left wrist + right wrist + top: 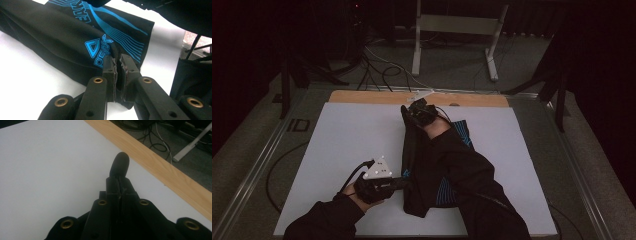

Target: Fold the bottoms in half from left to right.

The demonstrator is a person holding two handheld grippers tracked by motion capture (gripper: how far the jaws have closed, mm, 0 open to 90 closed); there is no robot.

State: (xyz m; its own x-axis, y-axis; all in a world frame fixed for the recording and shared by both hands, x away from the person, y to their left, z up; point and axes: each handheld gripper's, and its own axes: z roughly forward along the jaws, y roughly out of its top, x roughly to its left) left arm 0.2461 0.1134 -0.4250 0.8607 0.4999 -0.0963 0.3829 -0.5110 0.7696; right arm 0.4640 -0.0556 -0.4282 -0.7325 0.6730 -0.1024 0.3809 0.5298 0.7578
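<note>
A black garment (414, 150) with blue printed lines and lettering lies lengthwise down the middle of the white sheet (337, 140). At its near left edge my left gripper (404, 183) is shut on the cloth. The left gripper view shows the jaws pinching a black hem (117, 82) just below the blue logo (98, 51). My right gripper (408, 111) holds the garment's far end near the table's back edge. In the right gripper view a small fold of black fabric (120, 163) sticks out past the shut right gripper (120, 182). The person's right forearm lies across the garment.
A wooden table edge (362, 96) runs along the back of the white sheet. Behind the table, cables (377, 65) and a metal stand (457, 25) sit on the floor. The sheet lies bare to the left (337, 140) and right (512, 150) of the garment.
</note>
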